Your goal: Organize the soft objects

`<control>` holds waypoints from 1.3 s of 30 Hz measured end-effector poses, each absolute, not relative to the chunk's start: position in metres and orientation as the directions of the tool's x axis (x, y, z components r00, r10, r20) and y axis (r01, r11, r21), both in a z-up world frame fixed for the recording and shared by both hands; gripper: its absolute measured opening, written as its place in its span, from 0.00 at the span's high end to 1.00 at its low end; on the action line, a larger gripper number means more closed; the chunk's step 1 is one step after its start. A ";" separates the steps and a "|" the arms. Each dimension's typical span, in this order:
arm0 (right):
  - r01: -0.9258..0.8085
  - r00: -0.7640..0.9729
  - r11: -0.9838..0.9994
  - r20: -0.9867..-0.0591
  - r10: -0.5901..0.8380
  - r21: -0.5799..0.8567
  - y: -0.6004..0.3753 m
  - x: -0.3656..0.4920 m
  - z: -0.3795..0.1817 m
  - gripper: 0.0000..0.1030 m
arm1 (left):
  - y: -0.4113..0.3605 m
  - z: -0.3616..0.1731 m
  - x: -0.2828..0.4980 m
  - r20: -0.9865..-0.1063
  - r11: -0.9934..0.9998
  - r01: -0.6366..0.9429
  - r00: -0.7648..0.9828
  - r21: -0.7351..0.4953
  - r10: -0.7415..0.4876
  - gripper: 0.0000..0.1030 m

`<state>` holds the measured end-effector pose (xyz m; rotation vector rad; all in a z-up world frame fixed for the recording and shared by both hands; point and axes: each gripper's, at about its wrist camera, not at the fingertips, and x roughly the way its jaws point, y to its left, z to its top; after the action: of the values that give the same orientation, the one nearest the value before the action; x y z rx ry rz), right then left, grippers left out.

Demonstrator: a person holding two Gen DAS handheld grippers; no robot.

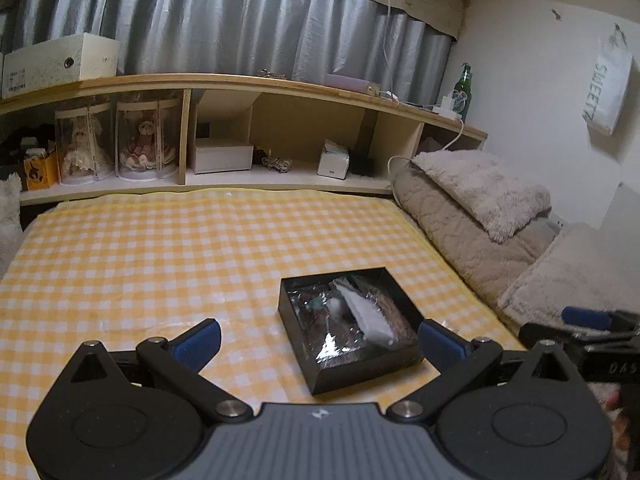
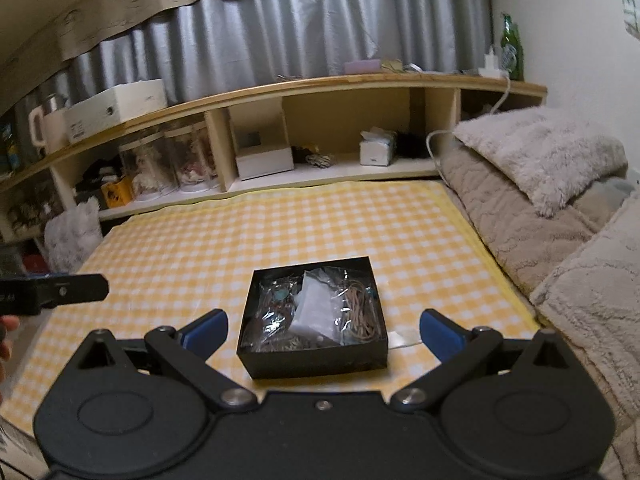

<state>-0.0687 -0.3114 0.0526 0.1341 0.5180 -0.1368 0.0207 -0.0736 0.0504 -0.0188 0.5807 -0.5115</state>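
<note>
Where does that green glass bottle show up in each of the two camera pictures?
Left wrist view: green bottle stands upper right, at the right end of the wooden shelf.
Right wrist view: green bottle upper right, again on the shelf's right end.
Shared landmark: the black box on the checked cloth.

A box [image 2: 316, 320] sits on the bed [image 2: 240, 240], toward its right side, with plastic bags [image 2: 316, 308] and cords [image 2: 362, 312] in it. Right of the bed lie folded blankets [image 2: 520, 216] with a pillow [image 2: 548, 152] on top. Behind the bed runs a shelf [image 2: 320, 82]: two doll cases [image 1: 116, 144] in its left bay, a tissue box [image 1: 334, 160] further right, a bottle [image 2: 512, 48] on top at the right end. Both grippers, left [image 1: 320, 344] and right [image 2: 324, 332], hang before the box.
</note>
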 end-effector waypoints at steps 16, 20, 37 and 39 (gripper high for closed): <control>0.189 0.883 0.982 -0.443 -0.157 0.029 -0.292 -0.083 0.016 0.00 | -0.067 0.013 0.005 -0.477 0.902 0.427 0.781 -0.065 -0.404 0.00; 0.195 0.884 0.981 -0.437 -0.164 0.025 -0.291 -0.083 0.013 0.00 | -0.066 0.007 0.005 -0.489 0.900 0.430 0.771 -0.073 -0.408 0.00; 0.202 0.887 0.979 -0.426 -0.176 0.018 -0.290 -0.086 0.006 0.00 | -0.065 0.002 0.000 -0.477 0.907 0.419 0.789 -0.046 -0.388 0.00; 0.203 0.890 0.979 -0.422 -0.173 0.025 -0.291 -0.087 0.006 0.00 | -0.065 0.002 0.000 -0.477 0.907 0.419 0.789 -0.045 -0.388 0.00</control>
<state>-0.0867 -0.2908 0.0058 0.0693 0.4321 -0.1953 0.0000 -0.0647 0.0020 0.0645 0.4998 -0.4349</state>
